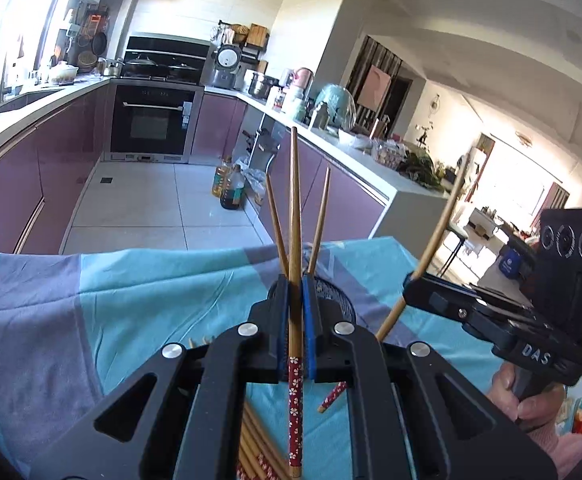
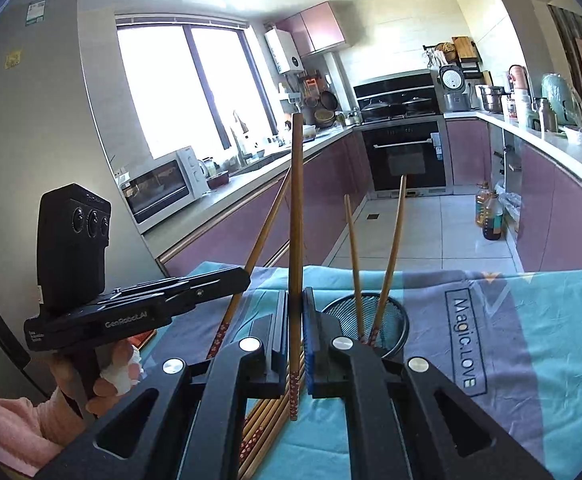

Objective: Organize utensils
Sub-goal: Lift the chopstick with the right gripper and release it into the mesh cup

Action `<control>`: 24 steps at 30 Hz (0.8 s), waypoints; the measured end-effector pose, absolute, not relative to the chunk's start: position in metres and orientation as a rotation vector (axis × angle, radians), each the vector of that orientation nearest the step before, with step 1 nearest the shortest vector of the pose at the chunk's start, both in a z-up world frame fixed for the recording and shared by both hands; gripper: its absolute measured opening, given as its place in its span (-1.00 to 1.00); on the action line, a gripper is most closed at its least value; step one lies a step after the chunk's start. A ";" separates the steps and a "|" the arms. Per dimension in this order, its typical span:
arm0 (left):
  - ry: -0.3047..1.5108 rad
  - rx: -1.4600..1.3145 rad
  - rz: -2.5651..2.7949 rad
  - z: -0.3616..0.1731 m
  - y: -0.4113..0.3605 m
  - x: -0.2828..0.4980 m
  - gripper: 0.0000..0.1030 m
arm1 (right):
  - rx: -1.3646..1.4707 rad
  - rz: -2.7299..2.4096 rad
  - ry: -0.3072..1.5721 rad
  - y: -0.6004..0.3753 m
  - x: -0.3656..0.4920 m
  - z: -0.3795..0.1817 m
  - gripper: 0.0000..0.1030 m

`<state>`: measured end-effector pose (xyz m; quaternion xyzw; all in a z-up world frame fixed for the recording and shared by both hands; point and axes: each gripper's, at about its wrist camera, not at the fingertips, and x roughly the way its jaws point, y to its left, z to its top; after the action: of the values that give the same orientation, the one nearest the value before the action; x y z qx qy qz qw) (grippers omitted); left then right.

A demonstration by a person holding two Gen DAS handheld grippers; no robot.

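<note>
Two chopsticks (image 2: 371, 264) stand in the mesh holder (image 2: 395, 320), lower ends hidden.

Wooden chopsticks (image 2: 296, 216) with smooth finish and red floral-patterned ends; black wire-mesh metal holder (image 2: 387, 320); matt, creased cloth (image 1: 111, 300) over the table; matt black plastic grippers with blue pads (image 1: 308, 320)

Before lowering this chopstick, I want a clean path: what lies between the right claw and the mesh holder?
Right wrist view: only bare tablecloth between right claw and mesh holder.
</note>
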<state>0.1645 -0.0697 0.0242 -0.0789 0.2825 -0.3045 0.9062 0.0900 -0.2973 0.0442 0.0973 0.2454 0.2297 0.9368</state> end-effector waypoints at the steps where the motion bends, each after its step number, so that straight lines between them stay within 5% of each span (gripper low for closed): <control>1: 0.573 -0.176 -0.626 0.026 -0.072 0.168 -0.85 | 0.195 0.465 0.495 -0.299 0.091 0.047 -0.89; 24: 0.428 -0.225 -0.501 0.017 -0.146 0.250 -0.85 | 0.166 0.388 0.419 -0.313 0.134 0.066 -0.89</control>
<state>0.2499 -0.1461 0.0171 -0.1100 0.2098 -0.2456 0.9400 0.1342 -0.3129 0.0657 0.0817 0.2065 0.1910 0.9561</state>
